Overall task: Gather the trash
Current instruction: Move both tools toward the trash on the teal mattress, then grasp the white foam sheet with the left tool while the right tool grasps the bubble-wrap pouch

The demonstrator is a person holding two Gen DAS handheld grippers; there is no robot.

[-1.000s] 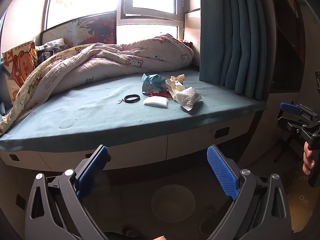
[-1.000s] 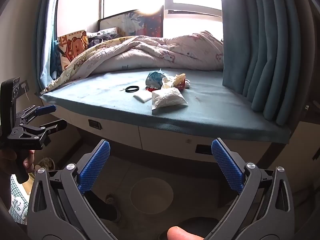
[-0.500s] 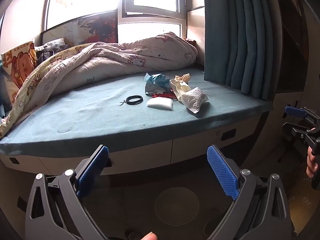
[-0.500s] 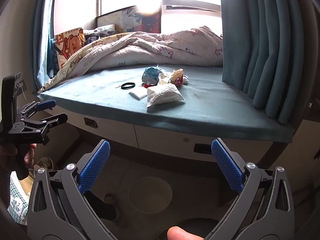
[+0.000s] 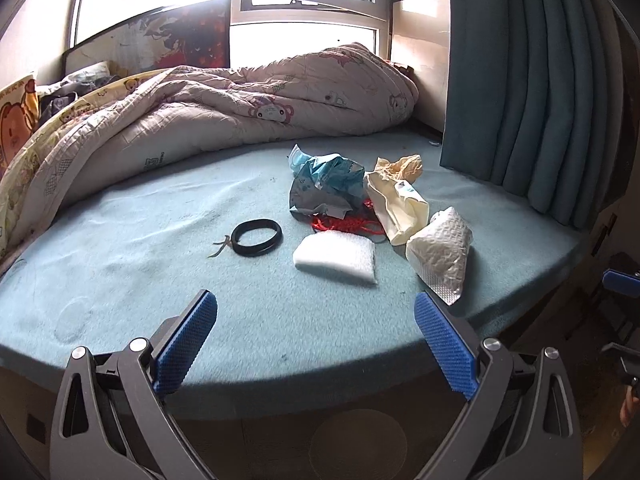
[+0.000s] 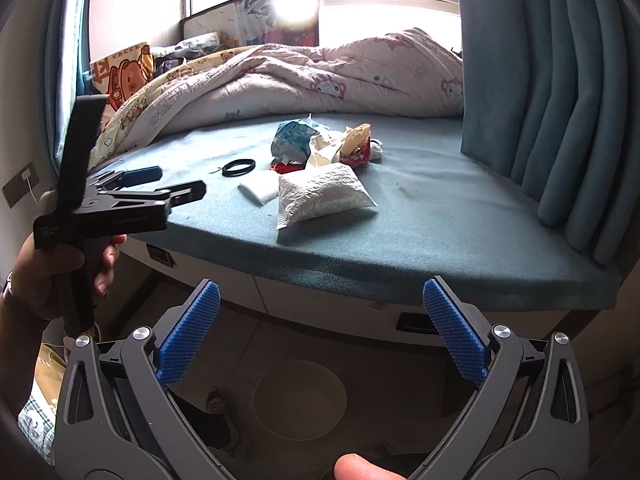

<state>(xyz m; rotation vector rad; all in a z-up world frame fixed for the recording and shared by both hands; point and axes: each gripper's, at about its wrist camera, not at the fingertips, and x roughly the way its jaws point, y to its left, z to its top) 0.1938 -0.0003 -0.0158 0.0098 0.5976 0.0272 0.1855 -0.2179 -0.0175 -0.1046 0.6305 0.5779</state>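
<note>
Trash lies in a heap on the teal mattress (image 5: 160,272): a crumpled white paper towel (image 5: 440,252), a flat white pad (image 5: 336,258), a blue-and-white wrapper (image 5: 326,184), a cream wrapper (image 5: 396,204) and red string (image 5: 348,224). A black hair band (image 5: 256,237) lies to their left. My left gripper (image 5: 316,332) is open and empty over the mattress's front edge. My right gripper (image 6: 320,320) is open and empty, below the bed edge; the paper towel (image 6: 324,196) and pad (image 6: 258,190) show ahead of it.
A rumpled quilt (image 5: 248,108) covers the back of the bed. A teal curtain (image 5: 532,80) hangs at the right. Drawers (image 6: 320,304) sit under the bed. A round pale bin (image 6: 300,396) stands on the floor below my right gripper.
Both grippers have moved forward toward the bed; the trash looks larger. My left gripper has risen from below the bed edge to over the mattress. Both stay open.
</note>
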